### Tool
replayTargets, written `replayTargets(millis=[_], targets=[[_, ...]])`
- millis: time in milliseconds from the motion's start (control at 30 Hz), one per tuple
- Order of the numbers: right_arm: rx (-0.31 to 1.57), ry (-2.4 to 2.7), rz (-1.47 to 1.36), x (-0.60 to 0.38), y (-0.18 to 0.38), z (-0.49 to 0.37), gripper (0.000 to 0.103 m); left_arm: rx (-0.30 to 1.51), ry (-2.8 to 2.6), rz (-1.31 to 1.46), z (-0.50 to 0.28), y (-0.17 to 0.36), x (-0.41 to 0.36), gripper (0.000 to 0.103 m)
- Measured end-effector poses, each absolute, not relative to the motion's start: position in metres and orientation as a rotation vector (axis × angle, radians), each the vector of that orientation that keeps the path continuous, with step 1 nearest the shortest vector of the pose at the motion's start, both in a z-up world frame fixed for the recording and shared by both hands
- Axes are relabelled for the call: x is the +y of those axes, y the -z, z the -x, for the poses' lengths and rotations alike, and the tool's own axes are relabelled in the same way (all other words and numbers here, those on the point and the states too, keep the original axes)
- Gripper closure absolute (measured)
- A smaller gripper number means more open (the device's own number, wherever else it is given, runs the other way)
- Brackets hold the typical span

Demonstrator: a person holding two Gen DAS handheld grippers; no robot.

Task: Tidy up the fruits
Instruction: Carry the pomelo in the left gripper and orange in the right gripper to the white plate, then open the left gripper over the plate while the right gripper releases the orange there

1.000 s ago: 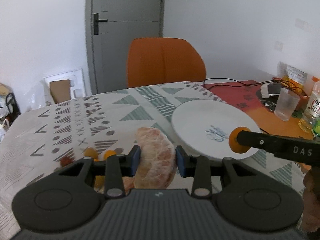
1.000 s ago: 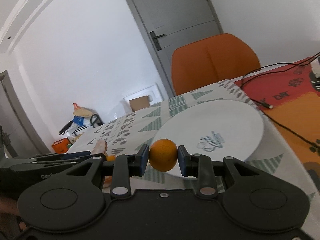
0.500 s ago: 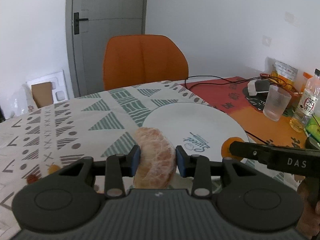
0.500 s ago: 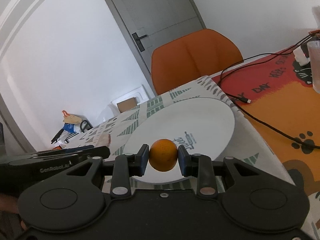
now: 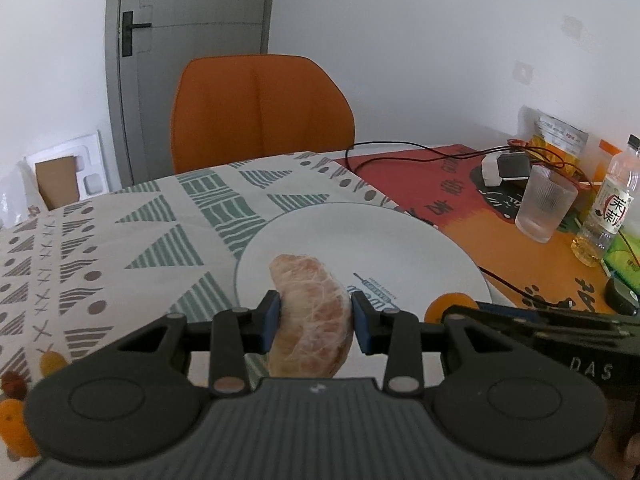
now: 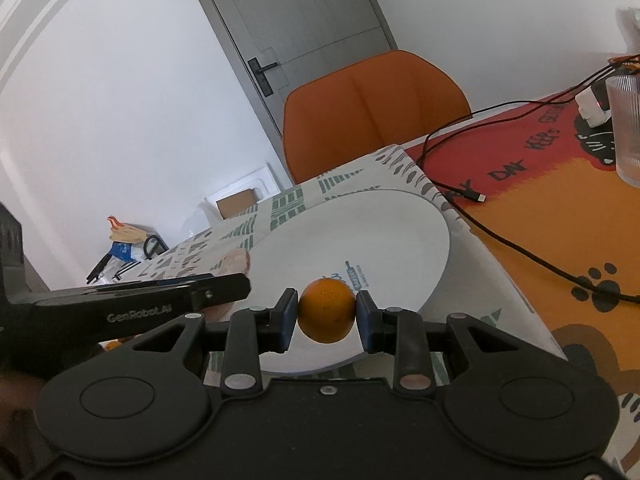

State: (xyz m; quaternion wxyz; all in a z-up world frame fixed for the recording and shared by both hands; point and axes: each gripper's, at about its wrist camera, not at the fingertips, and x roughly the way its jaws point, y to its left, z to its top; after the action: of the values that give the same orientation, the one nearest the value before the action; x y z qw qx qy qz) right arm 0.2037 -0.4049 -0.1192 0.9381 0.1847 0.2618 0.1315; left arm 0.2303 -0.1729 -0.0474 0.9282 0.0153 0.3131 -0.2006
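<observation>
My left gripper (image 5: 314, 320) is shut on a large peeled citrus segment (image 5: 310, 304), pale pink with white pith, held over the near left part of a white plate (image 5: 360, 236). My right gripper (image 6: 326, 318) is shut on a small round orange (image 6: 326, 310), held over the near edge of the same plate (image 6: 360, 240). In the left wrist view the small orange (image 5: 438, 306) peeks out beside the right gripper's dark finger. In the right wrist view the segment's tip (image 6: 236, 261) shows behind the left gripper's finger. Nothing lies on the plate.
Small orange fruits (image 5: 52, 362) and a reddish one (image 5: 12, 382) lie on the patterned cloth at the left. An orange chair (image 5: 260, 112) stands behind the table. A ribbed glass (image 5: 546, 204), a bottle (image 5: 608, 212), a charger with black cables (image 5: 500, 168) and snack bags sit at the right.
Both grippers have moved toward the plate, the left one rightward from above the cloth to over the plate's near left part. Both grips are unchanged.
</observation>
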Motion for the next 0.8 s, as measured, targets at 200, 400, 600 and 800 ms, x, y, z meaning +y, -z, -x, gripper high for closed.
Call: replayTargets(millis=[200,400,600,800], targets=[[0.542,-0.261,-0.371,-0.406,0.120,-0.204,0.073,0.651,0.413,-0.052,-0.238,0.052,-0.182,0.066],[0.542,-0.255,-0.372,-0.406,0.120,-0.203,0.073,0.622,0.387,-0.053,-0.231,0.046,-0.175,0.064],[0.523,-0.251,-0.350,-0.399,0.114,-0.199,0.070,0.625,0.347,-0.043,-0.222,0.039,-0.159,0.059],[0.515,-0.262,-0.340,-0.391,0.108,-0.195,0.063,0.602,0.271,-0.026,-0.209,0.030,-0.138,0.030]])
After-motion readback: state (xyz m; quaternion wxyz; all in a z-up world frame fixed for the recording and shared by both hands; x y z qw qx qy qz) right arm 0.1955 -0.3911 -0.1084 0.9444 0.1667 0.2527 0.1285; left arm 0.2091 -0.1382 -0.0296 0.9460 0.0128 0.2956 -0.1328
